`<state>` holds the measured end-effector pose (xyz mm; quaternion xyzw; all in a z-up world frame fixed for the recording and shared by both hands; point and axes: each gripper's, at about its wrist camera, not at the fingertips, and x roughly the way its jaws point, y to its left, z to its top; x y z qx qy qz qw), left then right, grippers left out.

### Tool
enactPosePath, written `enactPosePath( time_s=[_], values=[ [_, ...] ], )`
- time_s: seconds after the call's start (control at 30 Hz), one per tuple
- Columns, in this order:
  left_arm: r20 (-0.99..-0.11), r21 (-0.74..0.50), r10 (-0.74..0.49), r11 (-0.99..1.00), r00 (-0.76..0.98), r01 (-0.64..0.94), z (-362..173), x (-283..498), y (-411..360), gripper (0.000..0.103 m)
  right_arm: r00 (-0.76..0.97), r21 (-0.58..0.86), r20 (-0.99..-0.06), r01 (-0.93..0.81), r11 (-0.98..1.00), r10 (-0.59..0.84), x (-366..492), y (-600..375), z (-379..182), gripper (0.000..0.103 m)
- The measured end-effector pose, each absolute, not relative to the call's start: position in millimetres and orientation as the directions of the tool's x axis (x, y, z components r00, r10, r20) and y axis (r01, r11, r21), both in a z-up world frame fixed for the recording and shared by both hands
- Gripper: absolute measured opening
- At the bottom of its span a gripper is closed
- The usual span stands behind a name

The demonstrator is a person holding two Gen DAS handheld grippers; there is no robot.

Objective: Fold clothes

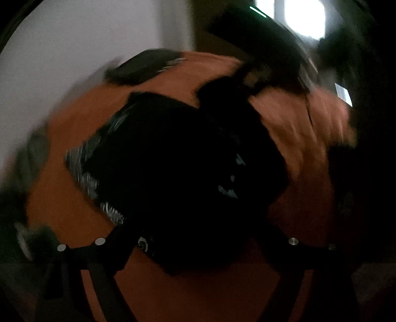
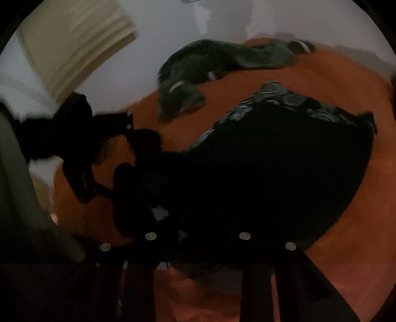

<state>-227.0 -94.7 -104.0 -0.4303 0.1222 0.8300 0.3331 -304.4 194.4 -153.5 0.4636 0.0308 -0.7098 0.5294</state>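
Note:
A black garment (image 1: 178, 153) with a grey-white patterned edge lies spread on an orange cover (image 1: 297, 128). In the right wrist view the same black garment (image 2: 272, 168) fills the middle, on the orange cover (image 2: 346, 247). My left gripper (image 1: 198, 240) hangs over its near edge with the fingers wide apart and nothing pinched. My right gripper (image 2: 198, 237) has its jaws a small way apart over the cloth's near edge, and orange shows in the gap. Each view shows the other gripper in a hand, the right gripper (image 1: 259, 74) and the left gripper (image 2: 99, 153). Both views are dark and blurred.
A grey-green garment (image 2: 222, 64) lies crumpled at the far side of the cover, and the left wrist view shows it as a grey-green heap (image 1: 141, 67). A pale wall (image 1: 74, 49) stands behind. A bright window (image 1: 304, 17) is at top right. A beige ribbed object (image 2: 74, 42) hangs at upper left.

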Motion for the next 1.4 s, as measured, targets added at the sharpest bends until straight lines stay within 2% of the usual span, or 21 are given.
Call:
enactPosePath(
  time_s=[0.03,0.13,0.33,0.5,0.63,0.77,0.87,0.93,1.03,1.1,1.17,1.27,1.4],
  values=[
    [-0.79,-0.151,0.468,-0.775,-0.395,-0.614,-102.6,-236.5,-103.4,0.087,-0.004,0.477,-0.679,0.758,-0.445,-0.734,-314.6,196.4,-152.0,0.025],
    [-0.769,-0.246,0.497,-0.81,-0.401,-0.532,-100.5,-257.6,-121.8,0.087,0.009,0.554,-0.643,0.696,-0.457,-0.766,-340.6,201.9,-148.2,0.024],
    [-0.761,-0.177,0.485,-0.795,-0.432,-0.58,-96.6,-265.3,-115.5,0.087,0.025,0.586,-0.633,0.668,-0.459,-0.774,-363.6,201.0,-145.6,0.024],
    [-0.782,-0.241,0.528,-0.746,-0.331,-0.621,-121.8,-279.1,-103.3,0.087,0.058,0.596,-0.645,0.661,-0.455,-0.762,-381.7,195.5,-153.3,0.024],
    [-0.791,-0.334,0.567,-0.715,-0.231,-0.614,-144.6,-292.0,-100.9,0.089,0.08,0.618,-0.622,0.661,-0.425,-0.779,-385.8,195.2,-151.9,0.024],
    [-0.755,-0.4,0.612,-0.715,-0.235,-0.574,-152.1,-307.4,-100.9,0.089,0.1,0.622,-0.599,0.683,-0.383,-0.794,-383.3,194.4,-142.5,0.024],
    [-0.694,-0.518,0.688,-0.681,-0.212,-0.518,-157.6,-316.8,-102.9,0.088,0.104,0.624,-0.582,0.693,-0.361,-0.807,-382.4,194.7,-134.3,0.024],
    [-0.653,-0.559,0.718,-0.671,-0.24,-0.488,-154.9,-319.4,-108.7,0.083,0.098,0.624,-0.572,0.696,-0.355,-0.814,-382.8,195.4,-128.9,0.024],
    [-0.594,-0.602,0.747,-0.659,-0.298,-0.452,-144.0,-324.6,-118.1,0.064,0.068,0.617,-0.563,0.698,-0.364,-0.824,-386.2,199.0,-120.4,0.024],
    [-0.574,-0.591,0.741,-0.669,-0.348,-0.45,-133.1,-328.4,-121.3,0.053,0.048,0.618,-0.547,0.697,-0.364,-0.836,-391.9,203.6,-112.7,0.024],
    [-0.588,-0.531,0.695,-0.718,-0.414,-0.45,-119.1,-336.3,-119.2,0.041,0.017,0.607,-0.537,0.703,-0.372,-0.844,-401.1,208.2,-102.1,0.024],
    [-0.599,-0.45,0.612,-0.791,-0.516,-0.415,-98.9,-353.5,-113.0,0.031,-0.058,0.544,-0.551,0.732,-0.411,-0.832,-419.8,206.8,-83.3,0.024],
    [-0.59,-0.416,0.529,-0.847,-0.61,-0.332,-78.8,-385.2,-112.6,0.03,-0.152,0.501,-0.529,0.738,-0.452,-0.835,-460.3,202.4,-64.1,0.024]
  ],
)
